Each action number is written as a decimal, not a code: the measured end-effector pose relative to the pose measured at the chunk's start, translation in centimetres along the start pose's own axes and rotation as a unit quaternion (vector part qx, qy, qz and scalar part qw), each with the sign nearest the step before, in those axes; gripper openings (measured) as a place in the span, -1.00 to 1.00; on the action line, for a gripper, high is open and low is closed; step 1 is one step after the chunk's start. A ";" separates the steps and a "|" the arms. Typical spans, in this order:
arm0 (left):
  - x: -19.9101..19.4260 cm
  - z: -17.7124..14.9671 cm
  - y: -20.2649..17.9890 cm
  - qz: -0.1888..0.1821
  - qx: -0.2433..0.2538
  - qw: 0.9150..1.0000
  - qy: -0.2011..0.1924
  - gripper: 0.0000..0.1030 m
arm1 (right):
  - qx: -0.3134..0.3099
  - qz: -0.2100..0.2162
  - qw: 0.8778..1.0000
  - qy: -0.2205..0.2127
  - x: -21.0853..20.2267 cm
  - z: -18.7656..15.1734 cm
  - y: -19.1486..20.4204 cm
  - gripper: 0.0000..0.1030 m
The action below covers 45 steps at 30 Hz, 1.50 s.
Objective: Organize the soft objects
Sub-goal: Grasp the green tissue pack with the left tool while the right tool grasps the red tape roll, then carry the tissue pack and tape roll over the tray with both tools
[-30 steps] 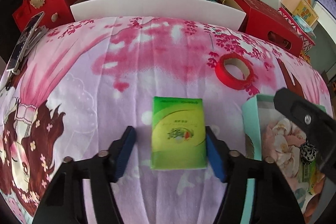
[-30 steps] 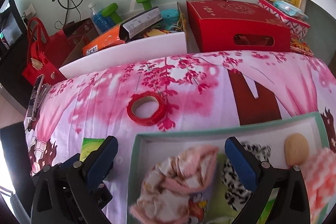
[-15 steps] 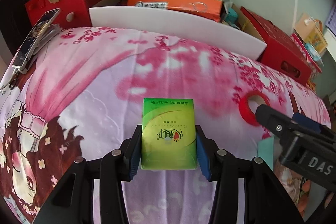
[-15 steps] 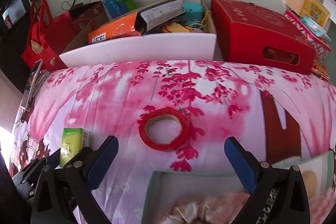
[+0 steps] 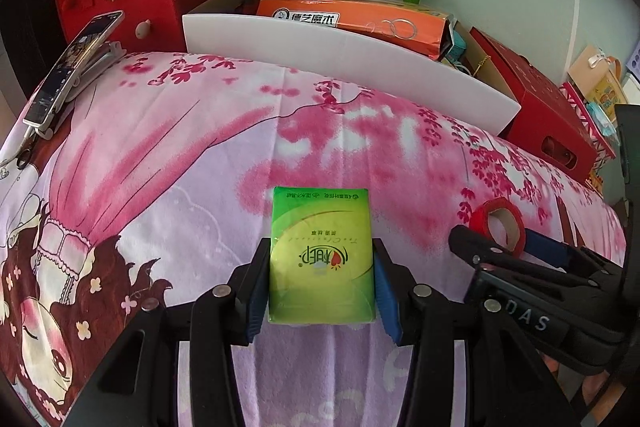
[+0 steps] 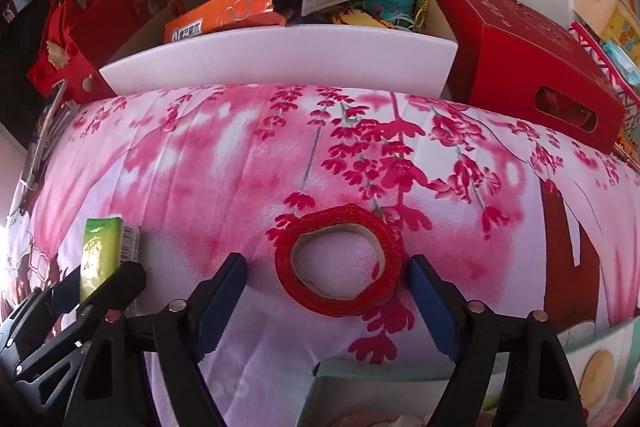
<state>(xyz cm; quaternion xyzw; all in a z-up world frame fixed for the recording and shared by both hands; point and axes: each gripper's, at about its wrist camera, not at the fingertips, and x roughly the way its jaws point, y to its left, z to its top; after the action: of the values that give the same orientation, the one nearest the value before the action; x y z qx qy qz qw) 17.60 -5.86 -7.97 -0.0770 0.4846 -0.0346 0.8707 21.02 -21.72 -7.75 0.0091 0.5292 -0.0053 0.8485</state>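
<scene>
Left gripper (image 5: pixel 322 285) pinching one green tissue pack (image 5: pixel 321 255), lower centre; right gripper (image 6: pixel 328 301) spread around one red tape roll (image 6: pixel 340 269).

The left hand-held gripper (image 5: pixel 322 283) clamps a green tissue pack (image 5: pixel 321 255) above the pink floral sheet (image 5: pixel 200 155).

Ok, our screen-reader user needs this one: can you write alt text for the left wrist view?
The left claw grips a green tissue pack between its blue pads above a pink floral bedsheet. To the right, the open right claw straddles a red tape roll; boxes and bags line the far edge.
</scene>
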 end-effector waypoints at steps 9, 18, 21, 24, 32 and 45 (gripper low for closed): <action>0.2 0.0 0.0 0.001 0.002 1.000 0.003 -0.06 | -0.003 -0.008 1.000 -0.006 0.0 0.4 0.3 0.19; 0.1 0.0 0.1 -0.001 0.000 1.000 0.007 -0.06 | -0.004 0.000 1.000 -0.011 -0.8 -0.1 0.2 0.18; -0.1 0.0 0.2 -0.002 -0.002 1.000 0.008 -0.06 | -0.004 0.008 1.000 -0.019 -1.5 -0.1 0.5 0.18; -0.4 0.0 0.3 -0.001 -0.004 1.000 0.008 -0.06 | -0.004 0.012 1.000 -0.029 -2.4 -0.2 0.5 0.18; -1.6 -0.3 0.5 0.001 -0.006 1.000 0.012 -0.06 | 0.002 0.010 0.999 -0.039 -4.7 -0.5 0.1 0.18; -5.1 -0.8 1.5 0.007 -0.004 1.000 0.005 -0.06 | 0.013 0.015 0.998 -0.053 -9.1 -3.2 0.9 0.18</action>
<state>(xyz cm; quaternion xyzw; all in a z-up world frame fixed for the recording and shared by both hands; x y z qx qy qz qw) 14.20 -3.72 -4.32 -0.0768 0.4892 -0.0269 0.8684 14.17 -20.72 -0.97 0.0278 0.4830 -0.0005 0.8752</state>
